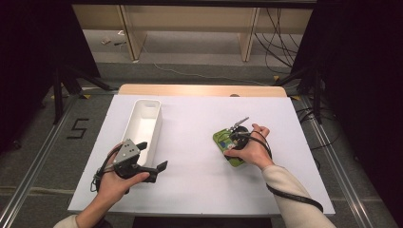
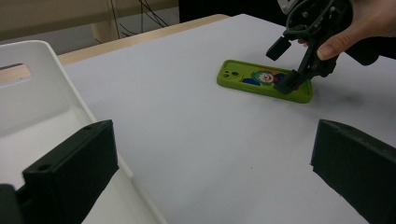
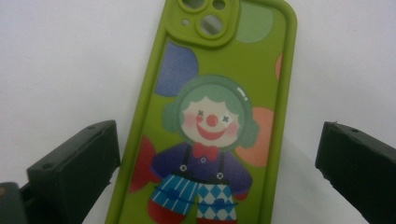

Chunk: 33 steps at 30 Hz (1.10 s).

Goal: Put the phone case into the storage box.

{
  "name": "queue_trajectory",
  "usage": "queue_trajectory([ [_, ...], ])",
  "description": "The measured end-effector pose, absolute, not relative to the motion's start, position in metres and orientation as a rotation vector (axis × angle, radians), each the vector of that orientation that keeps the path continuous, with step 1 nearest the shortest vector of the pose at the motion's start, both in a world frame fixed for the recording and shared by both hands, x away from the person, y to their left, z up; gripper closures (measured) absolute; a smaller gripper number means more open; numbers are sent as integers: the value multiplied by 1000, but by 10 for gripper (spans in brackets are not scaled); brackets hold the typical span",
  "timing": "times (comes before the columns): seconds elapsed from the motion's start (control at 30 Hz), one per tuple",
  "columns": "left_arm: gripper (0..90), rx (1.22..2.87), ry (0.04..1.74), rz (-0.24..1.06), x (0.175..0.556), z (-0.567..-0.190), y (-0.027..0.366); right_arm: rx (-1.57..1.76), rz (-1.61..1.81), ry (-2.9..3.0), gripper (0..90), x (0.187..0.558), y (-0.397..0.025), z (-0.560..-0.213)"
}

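In the high view we are seeing the person's left hand (image 1: 114, 183) holding the left gripper (image 1: 153, 158) at the near end of the long white plastic bin (image 1: 154, 124), our landmark throughout. Its black jaws are standing wide apart, one over the bin's near rim and the other just off the bin's right side above the white tabletop (image 1: 190, 180); nothing is lying between them. The left gripper view is confirming this: we are looking past one jaw set over the bin's wall (image 2: 46, 93) and the other over bare table.

To the right of the bin, well apart from it, the green rubbery phone case printed with a clown figure (image 1: 224, 145) is lying flat on the tabletop, printed side up. The right hand (image 1: 254, 149) is holding the right gripper (image 1: 235, 137) directly over the case. In the left gripper view we are seeing that gripper (image 2: 286, 65) tilted down, one jaw tip at the case's (image 2: 261, 79) far end and the other raised clear above it. In the right gripper view its jaws are spread wide, standing on either side of the case (image 3: 215, 116), with the camera cut-outs at the far end; we cannot tell whether either jaw is touching it.

Beyond the bin, the table's pale wooden far edge (image 1: 199, 90) is showing.
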State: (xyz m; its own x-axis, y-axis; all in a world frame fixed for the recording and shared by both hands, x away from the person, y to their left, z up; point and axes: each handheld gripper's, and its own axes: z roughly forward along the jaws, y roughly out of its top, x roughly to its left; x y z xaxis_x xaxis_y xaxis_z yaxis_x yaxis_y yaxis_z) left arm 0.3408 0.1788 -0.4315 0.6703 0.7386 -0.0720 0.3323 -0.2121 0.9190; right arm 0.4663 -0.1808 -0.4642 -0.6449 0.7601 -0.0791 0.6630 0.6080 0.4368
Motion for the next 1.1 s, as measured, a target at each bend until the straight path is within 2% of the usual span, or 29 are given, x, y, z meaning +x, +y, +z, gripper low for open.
queue_trajectory([
  [0.47, 0, 1807, 850, 467, 341, -431, 179, 1188, 474, 2621, 53, 477, -173, -470],
  [1.1, 0, 1807, 848, 466, 340, -432, 179, 1218, 358, 2688, 48, 489, -166, -469],
])
